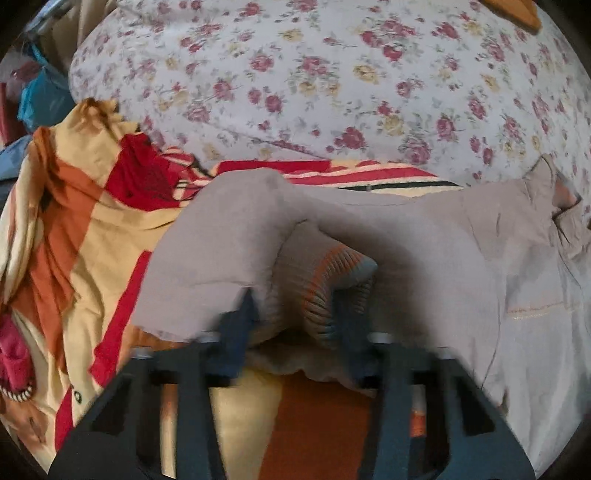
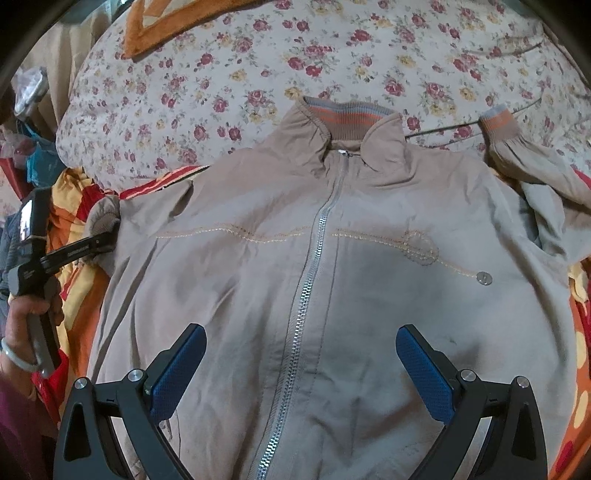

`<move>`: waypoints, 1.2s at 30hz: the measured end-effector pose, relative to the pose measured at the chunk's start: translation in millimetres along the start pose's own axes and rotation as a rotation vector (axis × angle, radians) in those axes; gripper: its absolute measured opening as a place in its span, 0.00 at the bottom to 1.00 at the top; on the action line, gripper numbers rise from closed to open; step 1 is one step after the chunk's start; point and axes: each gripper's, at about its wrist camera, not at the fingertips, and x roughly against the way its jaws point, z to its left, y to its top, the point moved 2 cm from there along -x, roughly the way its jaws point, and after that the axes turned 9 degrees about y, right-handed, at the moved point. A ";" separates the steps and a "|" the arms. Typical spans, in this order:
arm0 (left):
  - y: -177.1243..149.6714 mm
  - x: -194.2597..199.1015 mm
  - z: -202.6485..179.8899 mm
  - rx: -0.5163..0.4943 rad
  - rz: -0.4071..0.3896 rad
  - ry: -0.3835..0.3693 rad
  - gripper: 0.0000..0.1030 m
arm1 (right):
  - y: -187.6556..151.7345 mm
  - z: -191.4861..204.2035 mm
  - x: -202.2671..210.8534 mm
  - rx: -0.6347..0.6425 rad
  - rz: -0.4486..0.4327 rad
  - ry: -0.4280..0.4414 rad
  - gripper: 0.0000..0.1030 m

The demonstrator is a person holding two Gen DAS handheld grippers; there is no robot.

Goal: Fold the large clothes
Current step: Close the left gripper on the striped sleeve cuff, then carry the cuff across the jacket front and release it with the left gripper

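A beige zip-up jacket (image 2: 369, 295) lies flat, front up, on the bed, with its zipper (image 2: 314, 258) closed and its striped ribbed collar (image 2: 347, 118) at the far end. My right gripper (image 2: 301, 354) hovers open over the jacket's lower front, one blue pad on each side of the zipper. My left gripper (image 1: 295, 314) is shut on the bunched sleeve and its grey-orange ribbed cuff (image 1: 332, 280). In the right wrist view the left gripper (image 2: 107, 236) shows at the jacket's left edge. The other sleeve's cuff (image 2: 498, 122) lies out at the far right.
A floral bedsheet (image 2: 221, 74) covers the bed beyond the jacket. A yellow, red and orange blanket (image 1: 74, 221) lies crumpled under and left of it. An orange cloth (image 2: 147, 29) sits at the far edge. A person's hand (image 2: 22, 325) with a bangle holds the left gripper.
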 end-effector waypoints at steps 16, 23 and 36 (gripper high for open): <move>23.7 185.2 -114.1 0.047 -0.120 -0.538 0.19 | -5.8 -66.7 65.3 -0.115 -0.097 -0.056 0.99; 12.2 209.7 -245.4 -0.064 -0.066 -0.697 0.19 | -15.5 -107.2 85.0 -0.183 -0.116 -0.097 0.99; -15.5 160.2 -317.2 -0.113 0.102 -0.843 0.70 | -25.1 -146.6 75.6 -0.305 -0.064 -0.086 0.99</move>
